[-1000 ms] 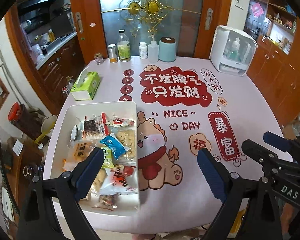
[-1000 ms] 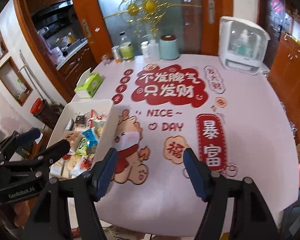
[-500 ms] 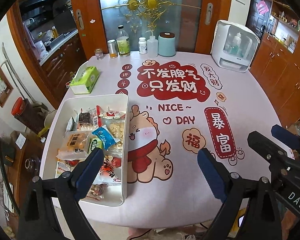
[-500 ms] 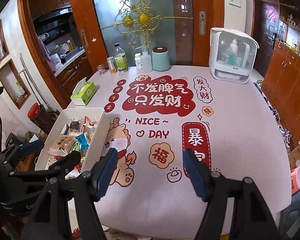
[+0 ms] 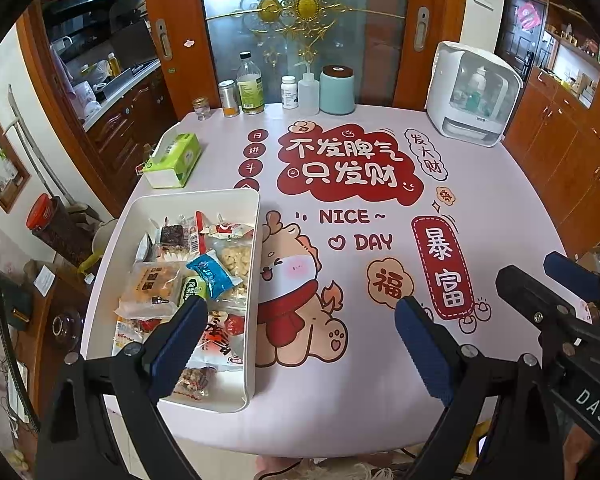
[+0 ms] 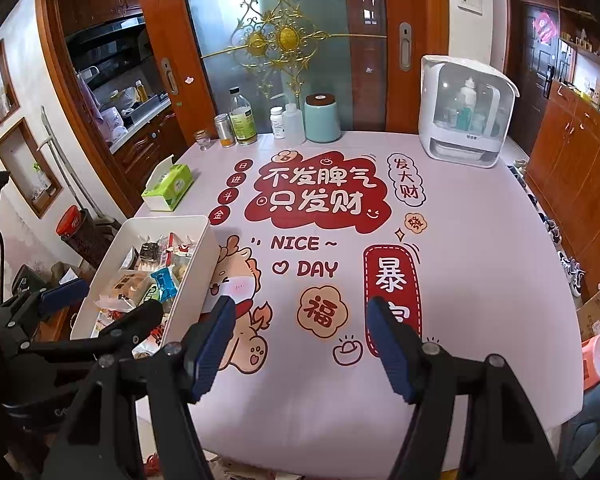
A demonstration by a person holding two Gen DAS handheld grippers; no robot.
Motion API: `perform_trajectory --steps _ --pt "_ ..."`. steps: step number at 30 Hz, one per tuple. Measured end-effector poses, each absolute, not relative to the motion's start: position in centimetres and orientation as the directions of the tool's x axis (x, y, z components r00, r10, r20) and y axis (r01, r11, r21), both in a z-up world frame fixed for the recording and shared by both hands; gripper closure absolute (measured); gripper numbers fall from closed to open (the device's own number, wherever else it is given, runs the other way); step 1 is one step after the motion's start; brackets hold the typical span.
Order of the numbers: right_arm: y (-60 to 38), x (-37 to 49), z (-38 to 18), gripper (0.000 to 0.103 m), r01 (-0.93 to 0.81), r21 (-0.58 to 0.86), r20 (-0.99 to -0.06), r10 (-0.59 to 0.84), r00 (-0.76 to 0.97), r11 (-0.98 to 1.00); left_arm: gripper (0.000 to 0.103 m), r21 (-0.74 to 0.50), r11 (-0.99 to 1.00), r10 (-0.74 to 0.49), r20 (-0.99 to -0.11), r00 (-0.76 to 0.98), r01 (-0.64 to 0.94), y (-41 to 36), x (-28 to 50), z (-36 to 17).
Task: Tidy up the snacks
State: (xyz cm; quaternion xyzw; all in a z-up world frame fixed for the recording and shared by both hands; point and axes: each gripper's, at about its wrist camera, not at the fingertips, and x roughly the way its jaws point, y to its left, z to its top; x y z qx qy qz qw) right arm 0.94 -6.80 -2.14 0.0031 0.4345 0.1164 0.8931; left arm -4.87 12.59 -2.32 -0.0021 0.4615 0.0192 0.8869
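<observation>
A white rectangular tray full of several wrapped snacks, among them a blue packet and an orange cake pack, sits at the table's left front. It also shows in the right wrist view. My left gripper is open and empty, held above the table's front edge, its left finger over the tray's near end. My right gripper is open and empty, above the table's front middle, right of the tray. The right gripper also shows at the right of the left wrist view.
The table wears a pink cloth with red Chinese print and a cartoon. A green tissue box lies behind the tray. Bottles and jars, a teal canister and a white appliance stand along the far edge.
Both grippers have drawn back and risen from the table, so more of the table and room shows. Both stayed open and empty.
</observation>
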Motion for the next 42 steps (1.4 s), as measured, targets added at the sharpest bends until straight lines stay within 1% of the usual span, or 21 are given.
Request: perform_trajectory --steps 42 --pt "-6.47 0.68 -2.47 0.035 -0.212 0.115 -0.780 0.221 0.586 0.970 0.009 0.013 0.999 0.033 -0.822 0.568 -0.039 12.37 -4.87 -2.41"
